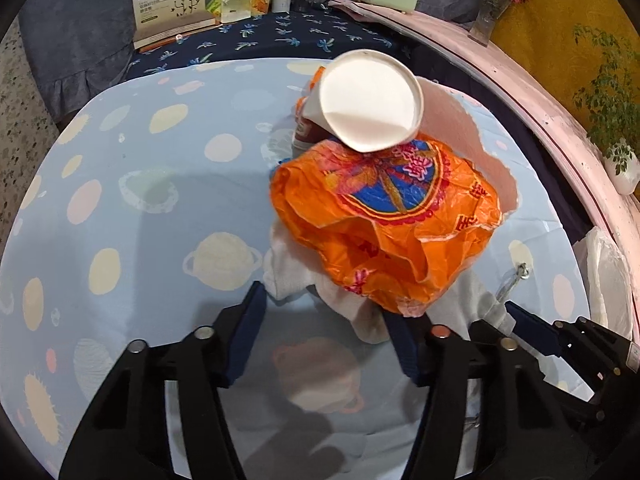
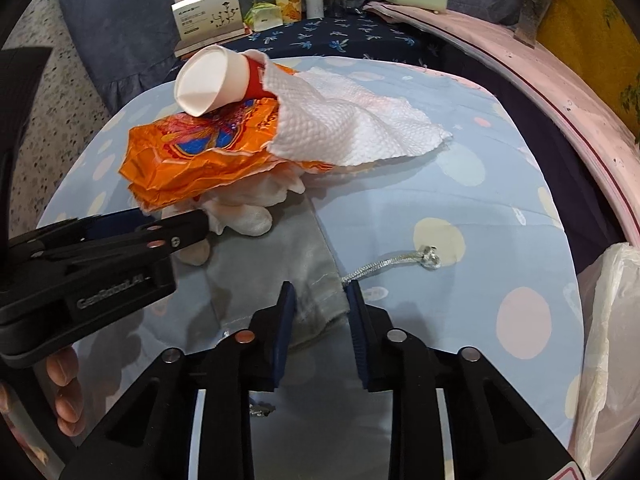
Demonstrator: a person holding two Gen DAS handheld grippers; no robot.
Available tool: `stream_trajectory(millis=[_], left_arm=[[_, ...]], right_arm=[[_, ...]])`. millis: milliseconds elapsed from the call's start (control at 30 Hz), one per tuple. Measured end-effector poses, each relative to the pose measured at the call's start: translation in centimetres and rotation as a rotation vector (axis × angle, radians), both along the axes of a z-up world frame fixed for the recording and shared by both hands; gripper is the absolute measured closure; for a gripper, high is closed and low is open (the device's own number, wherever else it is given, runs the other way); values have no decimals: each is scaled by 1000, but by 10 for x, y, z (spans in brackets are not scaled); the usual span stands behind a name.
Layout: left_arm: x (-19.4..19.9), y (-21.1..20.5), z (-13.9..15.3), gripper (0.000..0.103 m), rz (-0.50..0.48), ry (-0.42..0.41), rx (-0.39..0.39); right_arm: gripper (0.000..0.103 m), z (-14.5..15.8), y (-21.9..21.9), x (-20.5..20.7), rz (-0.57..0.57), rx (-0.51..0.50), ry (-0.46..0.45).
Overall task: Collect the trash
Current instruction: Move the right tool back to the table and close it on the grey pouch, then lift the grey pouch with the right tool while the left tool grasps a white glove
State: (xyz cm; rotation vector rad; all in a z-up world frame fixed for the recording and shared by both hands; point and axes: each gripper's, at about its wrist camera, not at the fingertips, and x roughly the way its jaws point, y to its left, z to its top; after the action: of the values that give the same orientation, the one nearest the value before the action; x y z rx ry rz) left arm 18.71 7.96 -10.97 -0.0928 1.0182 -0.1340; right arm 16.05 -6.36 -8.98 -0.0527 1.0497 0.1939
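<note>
Blue-padded fingers of the right gripper [image 2: 318, 322] are pinching the hem of a grey cloth bag [image 2: 276, 264], one pad on each side of the fold, beside the place where its silver drawstring [image 2: 390, 262] is coming out. The left gripper [image 1: 326, 334] is standing with its fingers half spread around the near edge of a white crumpled cloth [image 1: 344, 304]; I cannot tell if the pads are pressing on it.

On that cloth an orange plastic wrapper [image 1: 384, 216] is lying, and a white paper cup [image 1: 370, 98] is resting tilted on top of it. A white paper towel [image 2: 352, 128] is spreading from under the cup toward the right.

All the pile is sitting in the middle of the desk [image 1: 140, 184], which is wearing a light blue cover with planets. Left of the pile the desk is lying bare as far as its rounded edge.
</note>
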Motion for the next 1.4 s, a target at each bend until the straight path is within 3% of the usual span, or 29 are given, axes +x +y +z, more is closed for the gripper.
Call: stream_trajectory(millis=[67, 100, 200, 433, 600, 967, 1400], left_arm=[[-2, -4, 0, 67, -19, -3, -4], [-2, -5, 0, 82, -26, 0, -5], [-6, -8, 0, 97, -37, 1, -5], [-23, -11, 12, 99, -50, -25, -11], [-40, -16, 28, 99, -71, -53, -20], [-75, -56, 77, 99, -171, -131, -44], [-100, -92, 134, 99, -272, -208, -109]], right_arm=[[91, 3, 0, -3, 14, -2, 0], [93, 4, 0, -4, 20, -3, 2], [95, 7, -1, -10, 26, -1, 6], [95, 28, -19, -22, -4, -8, -32], [95, 60, -45, -28, -63, -8, -100], [95, 141, -83, -41, -153, 25, -261], [95, 190, -120, -65, -226, 34, -360]])
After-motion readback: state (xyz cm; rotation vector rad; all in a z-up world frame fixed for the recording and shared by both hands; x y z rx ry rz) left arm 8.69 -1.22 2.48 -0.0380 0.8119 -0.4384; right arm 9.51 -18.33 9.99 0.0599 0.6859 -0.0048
